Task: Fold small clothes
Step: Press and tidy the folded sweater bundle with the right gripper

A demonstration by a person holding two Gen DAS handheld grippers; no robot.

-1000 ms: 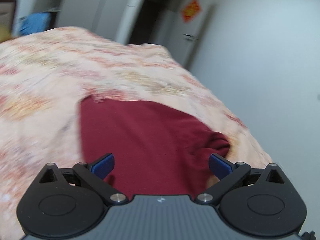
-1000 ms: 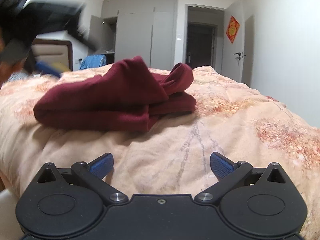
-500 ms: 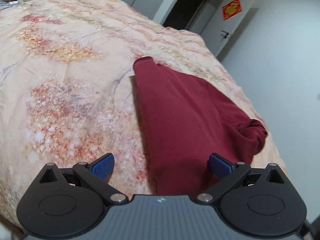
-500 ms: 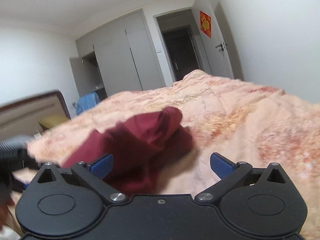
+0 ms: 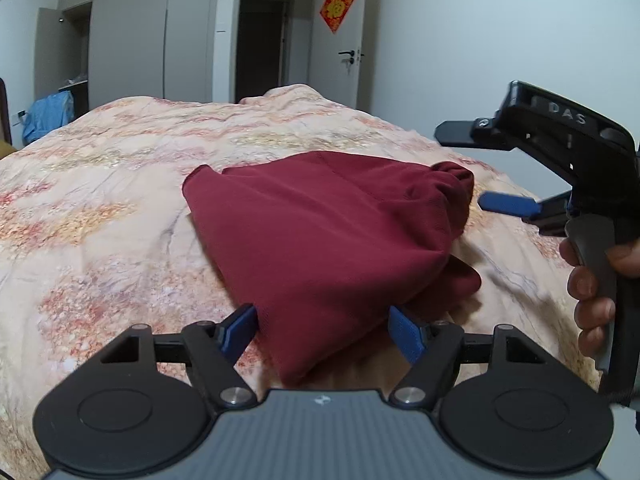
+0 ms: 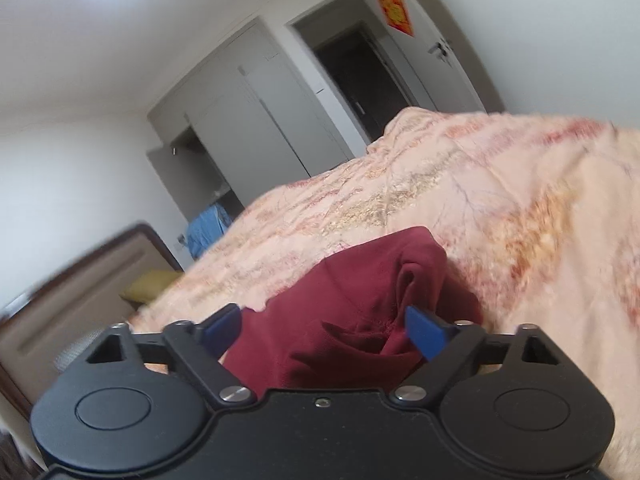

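A dark red garment (image 5: 328, 232) lies folded in a heap on the floral bed cover (image 5: 100, 208); it also shows in the right wrist view (image 6: 352, 320). My left gripper (image 5: 326, 330) is open, its blue fingers on either side of the garment's near corner. My right gripper (image 6: 326, 328) is open, its fingers astride the bunched end of the garment. In the left wrist view the right gripper (image 5: 508, 204) shows at the right, held by a hand, a blue finger beside the garment's bunched cuff.
The bed cover (image 6: 520, 200) fills most of both views. A headboard (image 6: 80, 300) and a yellow pillow (image 6: 148, 284) are at the left. A wardrobe (image 5: 128, 40), a blue cloth (image 5: 48, 116) and a dark doorway (image 5: 264, 44) stand beyond the bed.
Both grippers have moved in toward the garment. The left one has dropped low to its near corner and its fingers have narrowed; the right one has closed in on the bunched end.
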